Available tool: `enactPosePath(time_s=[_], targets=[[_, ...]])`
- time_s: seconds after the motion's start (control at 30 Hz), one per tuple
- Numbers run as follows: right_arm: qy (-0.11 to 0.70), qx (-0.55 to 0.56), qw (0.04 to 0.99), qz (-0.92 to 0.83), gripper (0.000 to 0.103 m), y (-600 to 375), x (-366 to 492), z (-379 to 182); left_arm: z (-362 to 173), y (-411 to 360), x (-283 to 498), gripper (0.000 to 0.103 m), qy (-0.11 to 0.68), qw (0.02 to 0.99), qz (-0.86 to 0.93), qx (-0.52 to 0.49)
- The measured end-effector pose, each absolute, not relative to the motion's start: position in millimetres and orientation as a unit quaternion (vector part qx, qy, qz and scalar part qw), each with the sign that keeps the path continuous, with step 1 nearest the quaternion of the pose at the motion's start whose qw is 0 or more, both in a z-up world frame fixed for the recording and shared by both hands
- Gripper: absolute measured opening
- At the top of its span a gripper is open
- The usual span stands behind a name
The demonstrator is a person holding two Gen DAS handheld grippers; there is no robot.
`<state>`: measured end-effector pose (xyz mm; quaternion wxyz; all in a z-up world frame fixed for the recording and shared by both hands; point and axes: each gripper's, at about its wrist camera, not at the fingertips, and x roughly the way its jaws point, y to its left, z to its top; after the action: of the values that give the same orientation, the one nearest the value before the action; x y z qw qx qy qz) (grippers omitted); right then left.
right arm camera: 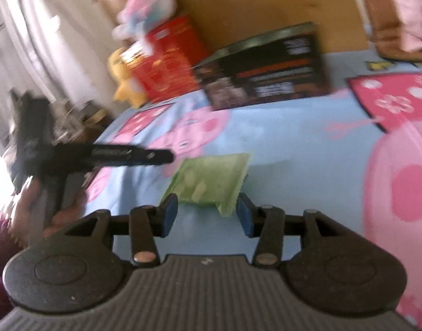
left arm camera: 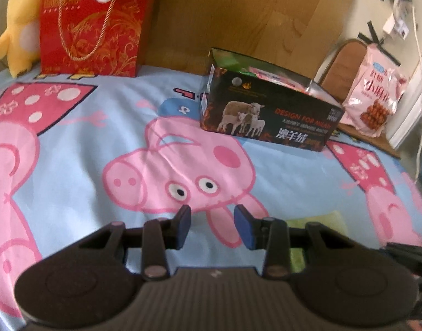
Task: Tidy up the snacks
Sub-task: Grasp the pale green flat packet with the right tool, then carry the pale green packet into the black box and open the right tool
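Two grippers work over a bed sheet point(left arm camera: 73, 143) printed with pink cartoon pigs, and the black box point(left arm camera: 268, 113) with sheep on its side serves as the landmark. That box stands open-topped on the sheet, with pink packets showing inside it. The left gripper point(left arm camera: 213, 220) hangs well in front of the box, its blue-padded fingers apart with nothing between them. The right gripper point(right arm camera: 208, 215) is also spread, hovering at the near edge of a green snack packet point(right arm camera: 211, 179), which lies flat on the sheet well in front of the box. Left of the box stand a red gift bag point(left arm camera: 92, 24) and a yellow plush chick point(left arm camera: 17, 22); right of it, a pink snack bag point(left arm camera: 373, 88) leans upright.
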<state>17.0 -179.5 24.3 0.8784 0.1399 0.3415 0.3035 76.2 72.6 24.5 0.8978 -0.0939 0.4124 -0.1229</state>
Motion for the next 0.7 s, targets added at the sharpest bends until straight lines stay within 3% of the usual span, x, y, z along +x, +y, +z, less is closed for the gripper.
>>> enactPosePath(time_s=[0.4,0.53,0.7], targets=[[0.327,0.023,0.898,0.294,0.054,-169,19,23,16,32,75,0.036,0.447,0.851,-0.252,-0.112],[0.316,-0.004,0.896,0.311,0.046,-151,30,21,23,24,78,0.033,0.436,0.861,-0.242,-0.1],[0.282,-0.004,0.911,0.3,0.043,-149,45,37,53,29,99,0.03,0.397,0.879,-0.245,-0.101]])
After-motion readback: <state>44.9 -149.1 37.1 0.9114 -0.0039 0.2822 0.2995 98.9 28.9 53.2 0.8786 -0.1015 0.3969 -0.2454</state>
